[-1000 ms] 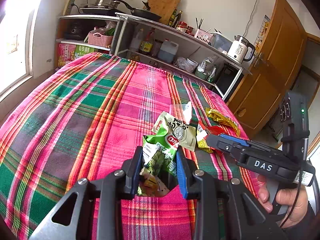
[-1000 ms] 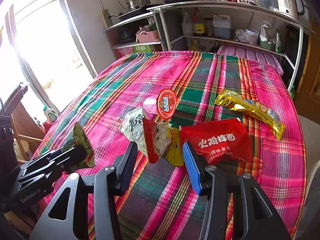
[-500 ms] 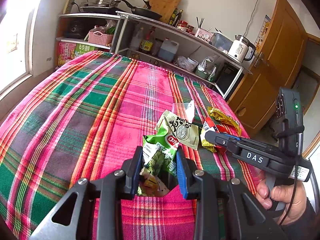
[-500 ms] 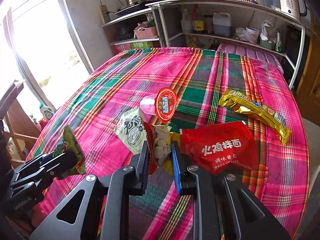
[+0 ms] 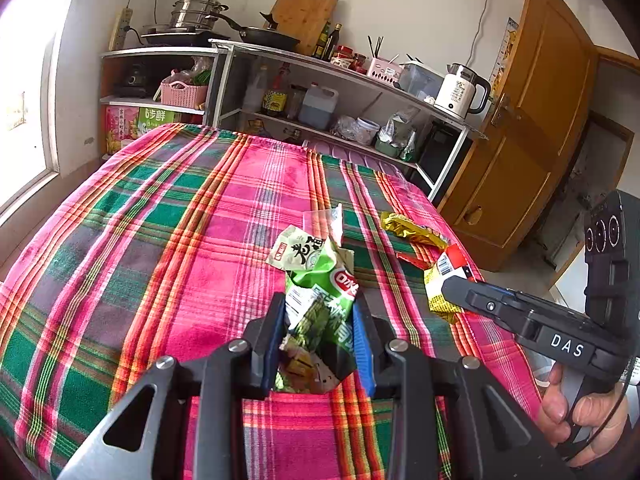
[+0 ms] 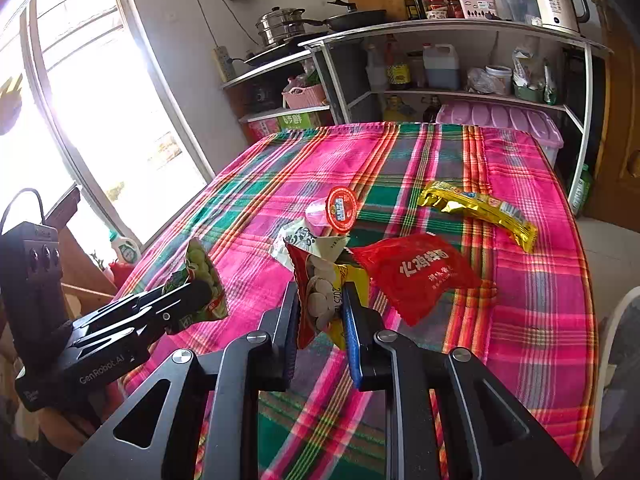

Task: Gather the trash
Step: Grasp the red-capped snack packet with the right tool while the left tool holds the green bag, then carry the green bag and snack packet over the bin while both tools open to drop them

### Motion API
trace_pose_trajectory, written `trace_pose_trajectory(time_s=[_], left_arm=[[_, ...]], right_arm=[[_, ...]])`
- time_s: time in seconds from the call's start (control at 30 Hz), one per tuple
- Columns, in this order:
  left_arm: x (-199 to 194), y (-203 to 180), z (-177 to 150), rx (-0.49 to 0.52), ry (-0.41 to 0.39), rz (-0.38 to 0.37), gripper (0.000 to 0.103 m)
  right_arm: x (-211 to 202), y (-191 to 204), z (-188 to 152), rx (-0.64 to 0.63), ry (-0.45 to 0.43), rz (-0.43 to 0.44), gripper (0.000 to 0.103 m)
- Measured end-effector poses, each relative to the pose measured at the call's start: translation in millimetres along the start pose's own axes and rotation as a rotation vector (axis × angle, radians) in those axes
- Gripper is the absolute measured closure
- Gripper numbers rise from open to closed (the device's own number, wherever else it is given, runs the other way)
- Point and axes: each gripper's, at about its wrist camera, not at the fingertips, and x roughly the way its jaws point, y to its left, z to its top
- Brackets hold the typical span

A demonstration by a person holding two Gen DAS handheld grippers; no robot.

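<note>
So the right gripper has its jaws pinched in on a red-and-yellow snack wrapper, and the left gripper is clamped about the same way on a crumpled green wrapper, jaws partway closed with the bag bunched between them. Both wrappers look lifted clear of the plaid tablecloth, so each hand's got its piece of trash. Here's what I'd worry about though. The right grip seems to catch only the lower edge of that wrapper, and most of it sticks up loose above the pads, so a quick swing could let the slick foil slide right out. The red sachet sits just beside the held wrapper and its corner looks like it overlaps, can't tell if they're actually stuck or touching, so it might get dragged along and flop off the table edge near there. The white-green packet and the little jelly cup are right behind too, and the cup looks like the type to roll if nudged. The gold wrapper is well apart, safe for now. No bin in either view, so where it all gets dumped I can't say.
</note>
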Motion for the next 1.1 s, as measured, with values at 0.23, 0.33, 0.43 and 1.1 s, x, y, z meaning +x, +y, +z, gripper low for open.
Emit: trace_pose_trajectory(time_s=[0.23, 0.33, 0.43, 1.1], left_arm=[[-8.0, -23.1, 1.8, 0.038, -0.011, -0.006, 0.07], [-10.6, -31.0, 2.2, 0.05, -0.012, -0.009, 0.07], [-10.7, -40.7, 3.3, 0.064, -0.012, -0.019, 0.07], [36.9, -171.8, 6.3, 0.234, 0.038, -0.233, 0.07]], right_arm=[[-26.1, -8.1, -10.0, 0.027, -0.034, 0.035, 0.082], [-34.7, -9.6, -13.3, 0.029, -0.049, 0.037, 0.082], [-43.2, -15.1, -16.3, 0.038, -0.063, 0.031, 0.082], [-136.9, -134.2, -54.0, 0.258, -0.195, -0.224, 0.082]])
